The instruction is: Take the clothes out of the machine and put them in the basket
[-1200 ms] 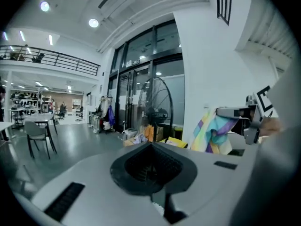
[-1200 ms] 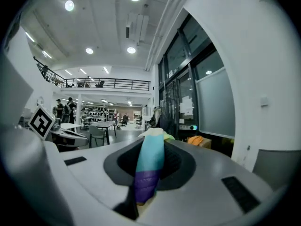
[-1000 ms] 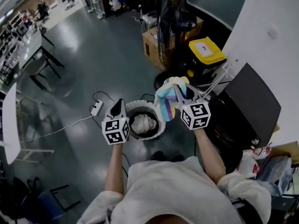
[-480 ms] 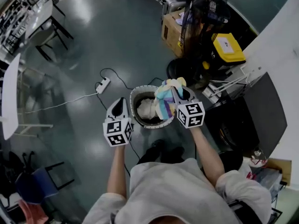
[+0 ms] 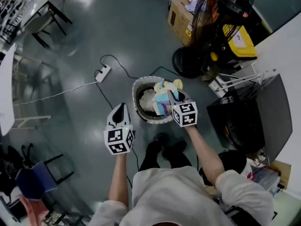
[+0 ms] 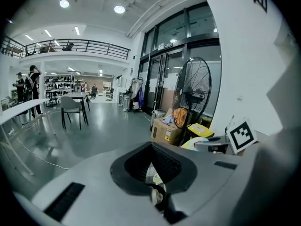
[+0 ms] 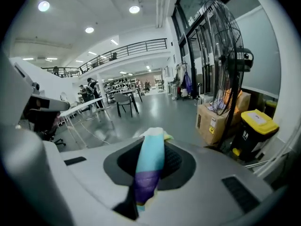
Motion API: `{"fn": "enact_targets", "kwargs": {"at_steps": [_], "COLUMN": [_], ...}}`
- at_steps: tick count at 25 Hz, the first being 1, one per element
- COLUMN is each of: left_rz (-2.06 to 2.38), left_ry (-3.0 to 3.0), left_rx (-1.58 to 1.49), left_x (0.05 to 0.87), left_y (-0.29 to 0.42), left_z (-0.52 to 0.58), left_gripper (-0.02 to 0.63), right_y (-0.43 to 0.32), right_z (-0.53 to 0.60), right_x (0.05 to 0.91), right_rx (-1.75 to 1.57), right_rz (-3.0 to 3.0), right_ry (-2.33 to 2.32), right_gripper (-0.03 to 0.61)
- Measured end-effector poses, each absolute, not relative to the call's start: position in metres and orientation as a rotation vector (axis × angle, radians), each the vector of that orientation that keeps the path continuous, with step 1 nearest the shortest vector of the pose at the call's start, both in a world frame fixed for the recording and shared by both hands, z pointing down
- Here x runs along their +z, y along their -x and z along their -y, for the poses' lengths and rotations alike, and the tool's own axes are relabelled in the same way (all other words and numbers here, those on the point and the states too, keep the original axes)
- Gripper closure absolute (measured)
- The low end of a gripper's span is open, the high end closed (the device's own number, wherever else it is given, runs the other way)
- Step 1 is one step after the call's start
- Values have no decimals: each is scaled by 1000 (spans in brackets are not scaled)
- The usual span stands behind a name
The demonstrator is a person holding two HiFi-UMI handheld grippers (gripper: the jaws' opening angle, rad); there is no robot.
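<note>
Change since earlier: right gripper (image 5: 175,98) has come in from the basket's right rim and dropped, so its cloth now sits over the basket's mouth; left gripper (image 5: 121,109) has drawn a little nearer the person, off the left rim.
Right gripper, jaws: clenched on a striped cloth (image 7: 150,161), with turquoise, purple and pale yellow bands showing between them in the right gripper view.
Striped cloth, position: bunched at the right side of the basket (image 5: 135,98), above its rim and partly over the white garment (image 5: 147,99) inside.
Left gripper, jaws: closed together, nothing held; the tip points far, just left of and nearer than the basket's near-left rim, not touching it.
Basket: round, white, on the grey floor directly ahead of the person's feet.
Machine (image 5: 244,121): dark front, right of the basket and well apart from the cloth.
Floor fan (image 5: 221,13): black, far right, beyond the basket.
Bin (image 5: 242,36): yellow lid, just right of the fan.
Cardboard box (image 5: 181,13): far, just left of the fan.
Power strip (image 5: 102,73): white, far left of the basket, with cables running off across the floor.
</note>
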State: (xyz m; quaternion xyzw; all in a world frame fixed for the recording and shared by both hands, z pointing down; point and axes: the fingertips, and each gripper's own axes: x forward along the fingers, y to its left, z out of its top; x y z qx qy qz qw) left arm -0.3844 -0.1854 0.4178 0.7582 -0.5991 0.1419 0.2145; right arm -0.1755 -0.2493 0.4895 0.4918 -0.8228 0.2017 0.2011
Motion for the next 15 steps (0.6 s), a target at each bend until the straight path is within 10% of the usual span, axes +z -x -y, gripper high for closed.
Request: {"fn": "enact_targets", "kwargs": {"at_steps": [4,8,15], "left_rz": [1677,1679,1672], "left_ry": [-2096,-2097,-2103], "left_rx": [404,409,410], "left_x": [420,426,422], "left_y": [385,384,367], "left_z": [185,191,189], "left_gripper": [597,597,597], "right_y": [188,194,175], "right_z": [247,251,242], "right_x": [552,592,562], "right_rx": [634,647,596], "right_rz": [2220,2164,2213], "right_ry": [-1275,-1236,-1293], "right_gripper": [494,267,405]}}
